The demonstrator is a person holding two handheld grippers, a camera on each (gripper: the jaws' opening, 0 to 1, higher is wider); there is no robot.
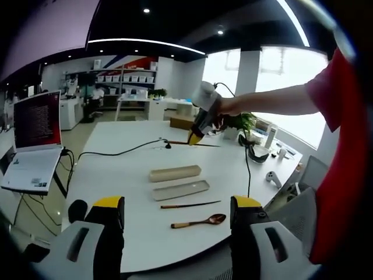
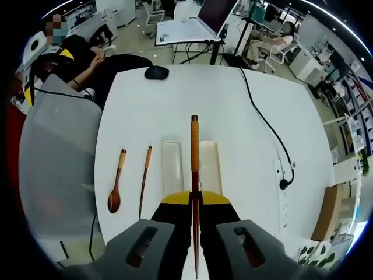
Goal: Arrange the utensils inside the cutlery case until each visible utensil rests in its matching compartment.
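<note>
A white table (image 2: 175, 105) is seen, with the cutlery case (image 2: 172, 166) at centre. A wooden spoon (image 2: 115, 186) lies at nine o'clock of it. One chopstick (image 2: 194, 157) is clamped by the right gripper (image 2: 195, 201); the left gripper (image 1: 175, 211) is held open.

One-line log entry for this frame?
right gripper: shut on chopstick, above case | left gripper: open | table: spoon, second chopstick

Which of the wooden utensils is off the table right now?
One chopstick, clamped in the right gripper. The other chopstick and the spoon lie on the table.
</note>
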